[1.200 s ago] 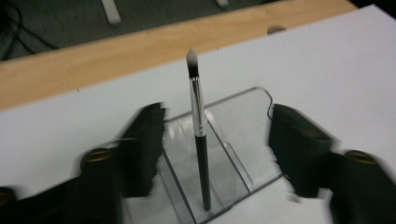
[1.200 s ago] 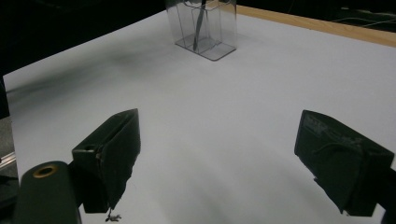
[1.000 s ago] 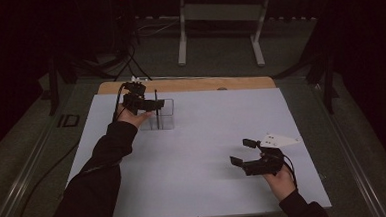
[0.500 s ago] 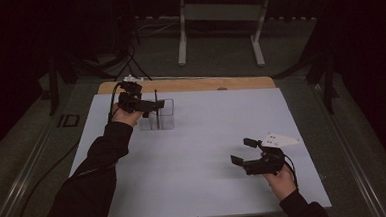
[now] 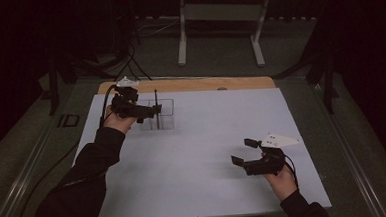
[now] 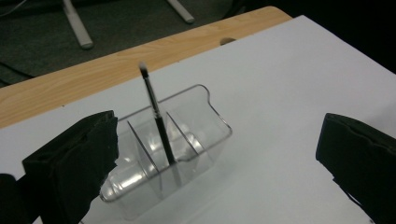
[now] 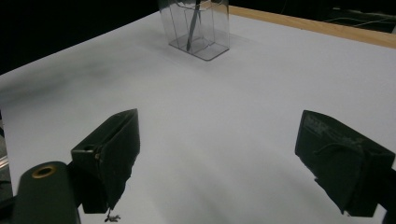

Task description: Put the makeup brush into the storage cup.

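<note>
A clear plastic organizer [image 5: 166, 117] with dividers stands on the white table sheet [image 5: 207, 138] at the back left. A thin black makeup brush [image 5: 156, 98] stands upright in its middle slot, pale tip up. My left gripper [image 5: 148, 113] hovers just left of the organizer. Its jaws have just been opening and now stand open, with nothing between them. In the left gripper view the organizer [image 6: 205, 135] and brush [image 6: 156, 116] sit beyond the wide black jaws. My right gripper [image 5: 243, 153] rests open and bare at the front right. From there the organizer [image 7: 205, 32] appears far off.
A strip of bare wooden tabletop [image 5: 189, 83] runs along the back edge of the sheet. Beyond it, a grey metal stand [image 5: 182, 39] and cables lie on the dark floor. A small dark object [image 5: 70, 120] lies off the table's left side.
My left gripper has drawn back a little from the organizer and lifted slightly. The brush stays standing in its slot. My right gripper has not moved.
</note>
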{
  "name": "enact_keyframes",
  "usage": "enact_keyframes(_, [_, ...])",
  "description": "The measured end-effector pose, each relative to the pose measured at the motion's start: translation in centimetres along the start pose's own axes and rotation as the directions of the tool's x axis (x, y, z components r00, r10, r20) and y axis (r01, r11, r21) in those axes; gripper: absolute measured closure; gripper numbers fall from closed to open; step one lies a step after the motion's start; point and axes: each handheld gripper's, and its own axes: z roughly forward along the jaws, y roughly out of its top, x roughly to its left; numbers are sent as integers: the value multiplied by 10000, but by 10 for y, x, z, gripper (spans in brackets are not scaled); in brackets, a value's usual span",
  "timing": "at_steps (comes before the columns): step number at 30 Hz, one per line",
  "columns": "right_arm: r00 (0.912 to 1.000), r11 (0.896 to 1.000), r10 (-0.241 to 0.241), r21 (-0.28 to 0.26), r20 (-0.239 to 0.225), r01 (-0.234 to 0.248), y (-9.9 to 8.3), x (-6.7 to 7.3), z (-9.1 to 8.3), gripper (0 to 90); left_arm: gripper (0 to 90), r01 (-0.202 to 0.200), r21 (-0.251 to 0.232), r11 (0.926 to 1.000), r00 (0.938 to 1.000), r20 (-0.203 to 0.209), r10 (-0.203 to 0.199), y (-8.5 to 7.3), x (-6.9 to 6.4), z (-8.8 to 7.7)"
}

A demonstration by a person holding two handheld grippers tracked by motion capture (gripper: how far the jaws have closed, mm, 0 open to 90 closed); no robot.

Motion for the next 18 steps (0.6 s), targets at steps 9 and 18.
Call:
enact_keyframes(9, [10000,10000,-20,20,71,20,0,-1,-1,141,7,-66,-207,9998,9989,454,75,-19,-6,-21])
enact_keyframes(18, [10000,10000,-34,34,48,34,0,-1,0,141,7,-128,-302,9995,9964,837,153,-38,-13,-29])
